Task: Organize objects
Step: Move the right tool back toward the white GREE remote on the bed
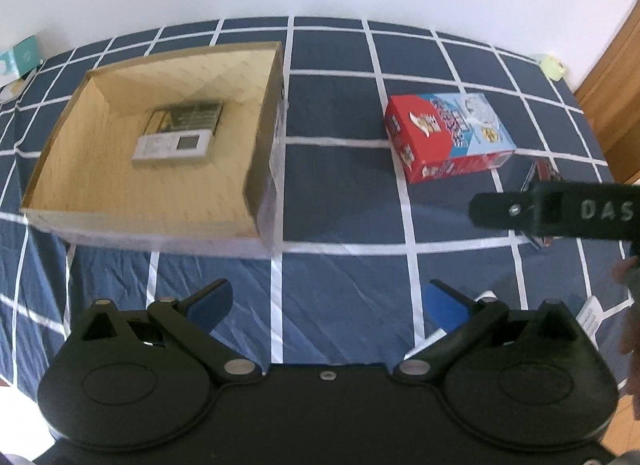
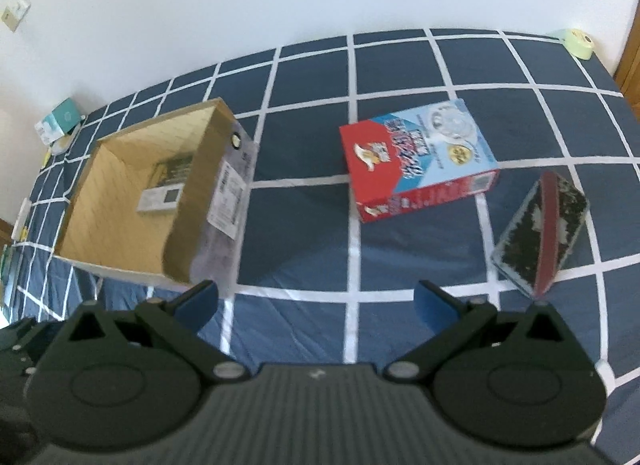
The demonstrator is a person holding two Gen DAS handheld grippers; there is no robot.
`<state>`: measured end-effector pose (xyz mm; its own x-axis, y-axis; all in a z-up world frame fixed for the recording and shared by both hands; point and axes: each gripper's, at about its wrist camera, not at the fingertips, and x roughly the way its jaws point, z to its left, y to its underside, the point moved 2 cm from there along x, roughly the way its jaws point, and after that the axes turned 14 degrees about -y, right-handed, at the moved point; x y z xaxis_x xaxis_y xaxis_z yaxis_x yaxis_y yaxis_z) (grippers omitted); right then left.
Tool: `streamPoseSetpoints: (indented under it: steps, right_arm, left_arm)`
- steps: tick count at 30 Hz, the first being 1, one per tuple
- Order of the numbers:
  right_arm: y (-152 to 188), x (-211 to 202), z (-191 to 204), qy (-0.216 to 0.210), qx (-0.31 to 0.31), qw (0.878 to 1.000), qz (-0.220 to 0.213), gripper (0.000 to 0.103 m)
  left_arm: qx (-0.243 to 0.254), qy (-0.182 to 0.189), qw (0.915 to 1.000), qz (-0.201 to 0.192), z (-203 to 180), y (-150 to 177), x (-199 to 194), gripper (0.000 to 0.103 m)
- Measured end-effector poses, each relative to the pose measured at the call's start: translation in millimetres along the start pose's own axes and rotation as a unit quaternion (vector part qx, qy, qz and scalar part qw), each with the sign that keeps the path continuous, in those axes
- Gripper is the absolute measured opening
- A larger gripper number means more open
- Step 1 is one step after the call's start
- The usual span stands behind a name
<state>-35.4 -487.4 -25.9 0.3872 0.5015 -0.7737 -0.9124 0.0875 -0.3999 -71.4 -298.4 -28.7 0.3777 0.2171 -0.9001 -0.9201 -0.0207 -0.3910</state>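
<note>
The right gripper [image 2: 316,305] is hovering over the checked bedcover [image 2: 400,65] with its blue-padded fingers [image 2: 434,307] spread wide and nothing between them, a stance that looks like readiness for a pick. Just ahead of it and slightly to its right, the red and blue box [image 2: 420,161] is lying flat on its broad face, skewed to the white grid lines. Further to the right, close beside the right finger, a dark patterned packet [image 2: 540,229] with a red band is resting at a tilt on the cloth. Ahead and to the left, the cardboard box [image 2: 120,233] is sitting open-topped, and a flat pack with a white label [image 2: 164,189] is lying on its floor, so it is probably serving as the bin for the sorted items.

The left gripper [image 1: 328,305] is likewise standing open and empty, held low over bare cloth. The cardboard box [image 1: 248,169] is sitting directly ahead and to its left, the red and blue box [image 1: 448,137] ahead to its right, well apart from the carton. The right tool's black arm is reaching in from the right edge, partly hiding the dark packet.

Judging by the layout, two loose items are waiting outside the carton, and the red and blue box, lying nearest both tools, seems the likely next pick.
</note>
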Motion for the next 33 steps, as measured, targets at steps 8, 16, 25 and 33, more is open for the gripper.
streamPoseSetpoints:
  steps: [8,16,25,33]
  right_arm:
    - [21,-14,-12,0.010,-0.007,1.000,0.007,0.103]
    - [47,-21,-12,0.025,-0.033,0.999,0.031,0.103]
    - [63,-21,-15,0.025,-0.057,0.996,0.062,0.103]
    - [56,4,-33,0.020,-0.085,0.990,0.113,0.103]
  left_arm:
    - [0.002,-0.017,0.9998,0.000,-4,24,-1,0.103]
    - [-0.008,-0.015,0.9997,0.015,0,53,-3,0.103]
    - [-0.039,-0.014,0.9985,0.037,-1,75,1,0.103]
    - [-0.103,-0.022,0.9916,0.075,-16,83,22,0.103]
